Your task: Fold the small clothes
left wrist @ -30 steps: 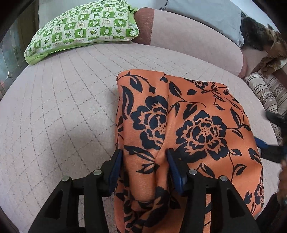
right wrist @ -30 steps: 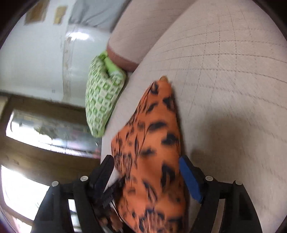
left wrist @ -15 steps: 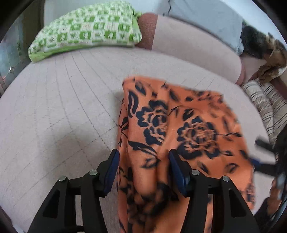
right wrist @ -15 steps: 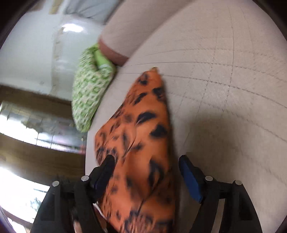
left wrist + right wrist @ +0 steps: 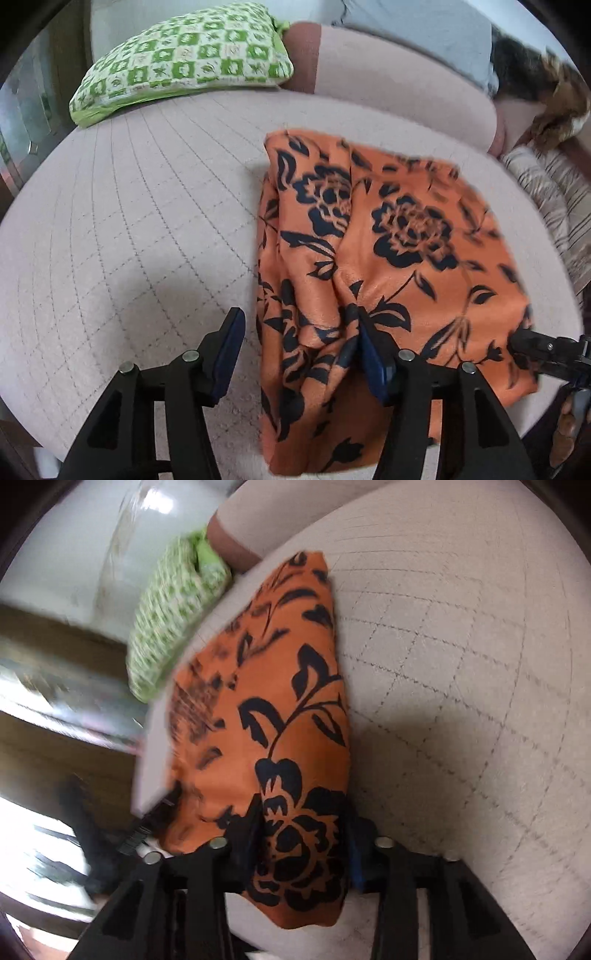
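Note:
An orange cloth with black flowers (image 5: 388,240) lies folded on the pale quilted seat (image 5: 129,221). My left gripper (image 5: 299,350) is at its near left edge with its jaws opening. The left pad stands clear on the seat, while the right finger (image 5: 373,365) is tucked in a fold. In the right wrist view the cloth (image 5: 280,701) fills the gap of my right gripper (image 5: 303,842), whose jaws are closing, with both pads against the fabric. That gripper's finger also shows at the cloth's right edge (image 5: 532,343).
A green checked pillow (image 5: 184,55) lies at the back left, against a pink bolster (image 5: 388,85). Grey fabric (image 5: 424,26), something furry (image 5: 535,81) and a striped cloth (image 5: 554,192) sit at the back right. The seat's rounded front edge is close below the grippers.
My left gripper's jaws have widened and its left pad has come off the cloth. My right gripper has rolled, slid along the cloth's edge and closed in on it.

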Demonstrator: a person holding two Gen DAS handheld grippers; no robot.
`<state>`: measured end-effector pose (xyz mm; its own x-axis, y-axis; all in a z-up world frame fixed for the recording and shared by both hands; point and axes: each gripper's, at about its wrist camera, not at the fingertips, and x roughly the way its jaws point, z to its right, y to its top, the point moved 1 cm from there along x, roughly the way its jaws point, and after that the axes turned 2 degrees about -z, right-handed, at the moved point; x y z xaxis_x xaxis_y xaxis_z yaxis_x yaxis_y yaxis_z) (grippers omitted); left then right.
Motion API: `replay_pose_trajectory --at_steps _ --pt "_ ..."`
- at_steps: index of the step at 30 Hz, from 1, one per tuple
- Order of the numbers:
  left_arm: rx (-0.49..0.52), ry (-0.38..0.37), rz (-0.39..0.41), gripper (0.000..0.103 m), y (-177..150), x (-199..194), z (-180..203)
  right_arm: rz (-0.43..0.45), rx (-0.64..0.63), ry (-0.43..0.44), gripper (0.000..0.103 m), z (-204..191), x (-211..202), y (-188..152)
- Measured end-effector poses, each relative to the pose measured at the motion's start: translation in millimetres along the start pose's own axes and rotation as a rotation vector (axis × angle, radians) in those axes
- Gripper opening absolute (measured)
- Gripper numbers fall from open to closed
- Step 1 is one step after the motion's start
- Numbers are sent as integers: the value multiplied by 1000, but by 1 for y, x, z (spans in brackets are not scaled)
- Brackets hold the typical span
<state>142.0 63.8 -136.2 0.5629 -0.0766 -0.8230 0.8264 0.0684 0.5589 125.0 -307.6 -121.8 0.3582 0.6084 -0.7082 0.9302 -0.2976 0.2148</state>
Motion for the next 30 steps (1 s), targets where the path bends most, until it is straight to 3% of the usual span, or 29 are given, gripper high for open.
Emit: replay_pose_trajectory --at_steps 2,4,9,10,11,12,15,17,20,22,24,28,29,30 --pt "-35 -39 34 61 -1 -17 -7 72 -62 -54 70 -13 -20 1" --pt "-88 -96 51 61 -5 -37 -22 123 -117 -48 70 -27 -38 2" --pt "-239 -242 -38 61 -26 -37 -46 127 -254 29 76 -73 -32 21" --pt "-262 -271 -71 50 -30 -28 -45 89 -263 26 76 -73 -17 26" --pt "-284 -290 -123 31 -39 -20 -44 43 -248 0 76 -67 2 31" --pt "-331 -315 -165 23 -46 -6 -49 -3 -225 -9 77 -58 18 33" --pt "-373 -354 -171 21 -47 -12 -56 -2 -209 12 77 -53 24 37" --pt "-399 -371 -189 22 -48 -8 -60 -7 -201 10 77 -55 25 40" --pt "-368 -354 -190 40 -36 -19 -62 -16 -210 10 77 -58 30 43" --pt "-320 -330 -78 61 -15 -45 -63 -20 -216 23 77 -58 32 43" --pt "-266 -276 2 70 11 -50 -61 -19 -208 44 77 -55 31 44" --pt "-226 -342 -115 69 59 10 -47 -24 -191 67 77 -45 15 35" --pt "-212 -350 -143 63 62 24 -42 -27 -189 75 77 -44 15 36" --pt "-207 -331 -204 37 60 46 -39 -29 -187 81 77 -43 15 36"
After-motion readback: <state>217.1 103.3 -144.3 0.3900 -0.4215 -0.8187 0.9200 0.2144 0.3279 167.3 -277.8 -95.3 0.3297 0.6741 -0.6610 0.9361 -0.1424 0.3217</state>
